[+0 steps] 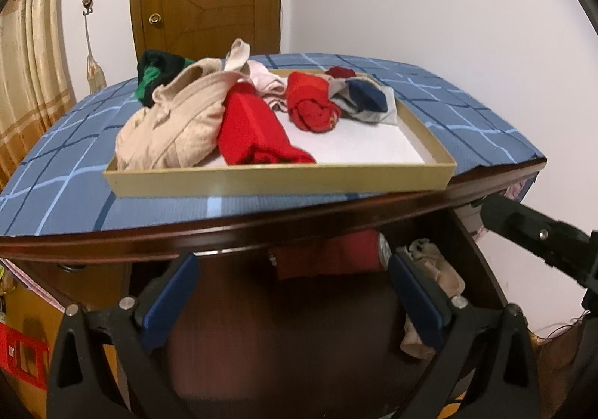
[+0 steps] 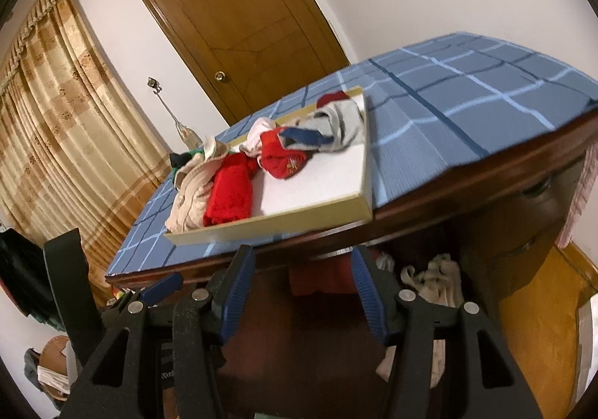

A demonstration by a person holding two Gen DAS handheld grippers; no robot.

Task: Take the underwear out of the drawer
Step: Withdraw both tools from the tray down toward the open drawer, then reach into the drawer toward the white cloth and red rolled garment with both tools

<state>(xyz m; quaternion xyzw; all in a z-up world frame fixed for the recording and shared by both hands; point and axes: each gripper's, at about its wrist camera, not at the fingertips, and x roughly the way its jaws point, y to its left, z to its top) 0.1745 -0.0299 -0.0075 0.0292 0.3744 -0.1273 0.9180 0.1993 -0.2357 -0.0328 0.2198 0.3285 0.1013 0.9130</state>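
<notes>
Covering most of each frame, the desk (image 1: 261,210) under its blue checked cloth carried a shallow tray (image 1: 276,182) at centre, where garments already lifted out lay piled. Below its edge, the open drawer (image 2: 321,310) occupied the lower middle, with red underwear (image 1: 329,256) and a beige piece (image 2: 433,281) left inside. Both the left tool (image 1: 293,292) and right tool (image 2: 304,295) were released, empty, aimed into it.
</notes>
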